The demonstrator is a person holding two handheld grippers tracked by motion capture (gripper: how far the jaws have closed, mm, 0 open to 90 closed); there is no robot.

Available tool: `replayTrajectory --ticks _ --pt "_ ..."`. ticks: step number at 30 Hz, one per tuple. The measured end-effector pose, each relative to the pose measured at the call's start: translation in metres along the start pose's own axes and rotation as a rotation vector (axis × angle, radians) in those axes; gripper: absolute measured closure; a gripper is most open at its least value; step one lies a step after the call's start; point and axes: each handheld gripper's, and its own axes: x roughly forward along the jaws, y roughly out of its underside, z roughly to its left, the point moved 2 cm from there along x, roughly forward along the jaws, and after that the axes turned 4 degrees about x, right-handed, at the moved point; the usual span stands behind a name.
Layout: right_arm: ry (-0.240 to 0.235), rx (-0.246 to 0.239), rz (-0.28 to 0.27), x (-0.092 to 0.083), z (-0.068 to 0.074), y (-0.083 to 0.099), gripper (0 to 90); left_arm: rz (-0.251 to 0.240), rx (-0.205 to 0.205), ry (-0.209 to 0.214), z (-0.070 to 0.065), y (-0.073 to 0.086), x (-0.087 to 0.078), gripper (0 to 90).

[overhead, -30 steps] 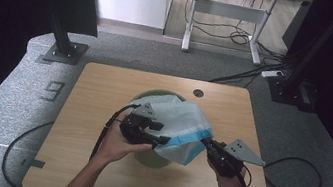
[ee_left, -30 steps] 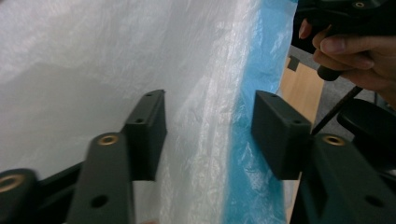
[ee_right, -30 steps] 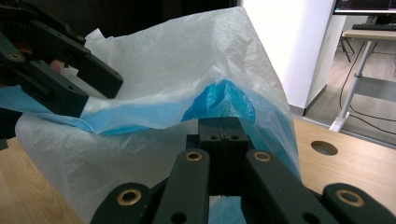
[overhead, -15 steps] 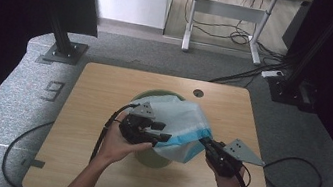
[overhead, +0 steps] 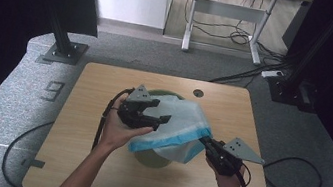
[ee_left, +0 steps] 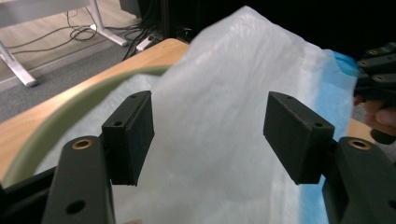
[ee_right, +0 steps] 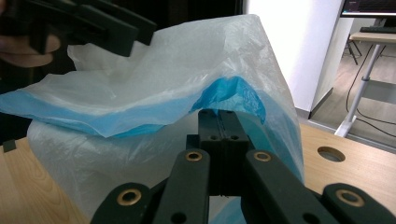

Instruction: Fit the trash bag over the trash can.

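A thin white plastic bag [overhead: 181,121] with a blue hem [overhead: 166,143] drapes over a pale green round tub [overhead: 150,158] at the table's middle. My left gripper [overhead: 163,119] hovers over the bag's left side. Its jaws have just been opening and stand apart. In the left gripper view the bag [ee_left: 233,74] lies beyond the left gripper [ee_left: 210,135] pads, untouched, beside the tub's rim [ee_left: 70,112]. My right gripper [overhead: 203,140] is shut on the hem at the bag's right. In the right gripper view the right gripper [ee_right: 219,116] pinches the blue hem [ee_right: 231,93].
The wooden table [overhead: 88,162] has a round cable hole [overhead: 198,93] at its back edge. Cables trail from both grippers off the table's sides. A white desk frame [overhead: 228,12] and black stand posts [overhead: 64,42] stand on the floor behind.
My left gripper has risen a little over the bag and its jaws have spread apart. The bag now lies wider across the tub. The right gripper has stayed put.
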Motion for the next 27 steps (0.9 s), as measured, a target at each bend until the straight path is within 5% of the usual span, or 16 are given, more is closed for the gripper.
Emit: replayTrajectory --ticks 8,12,22,27 --pt "0.001 -0.001 -0.001 0.0 -0.001 -0.001 88.6 0.08 0.037 0.028 0.0 -0.01 0.022 39.1" --pt "0.0 -0.001 -0.002 0.0 -0.001 -0.001 88.6 0.11 0.022 0.044 0.002 -0.01 0.029 43.4" --pt "-0.01 -0.008 -0.015 0.003 0.002 -0.005 88.6 0.093 0.016 0.168 -0.013 -0.019 0.035 36.7" --pt "-0.022 -0.02 -0.025 0.004 0.005 -0.006 88.6 0.093 0.025 0.19 -0.021 -0.021 0.037 35.7"
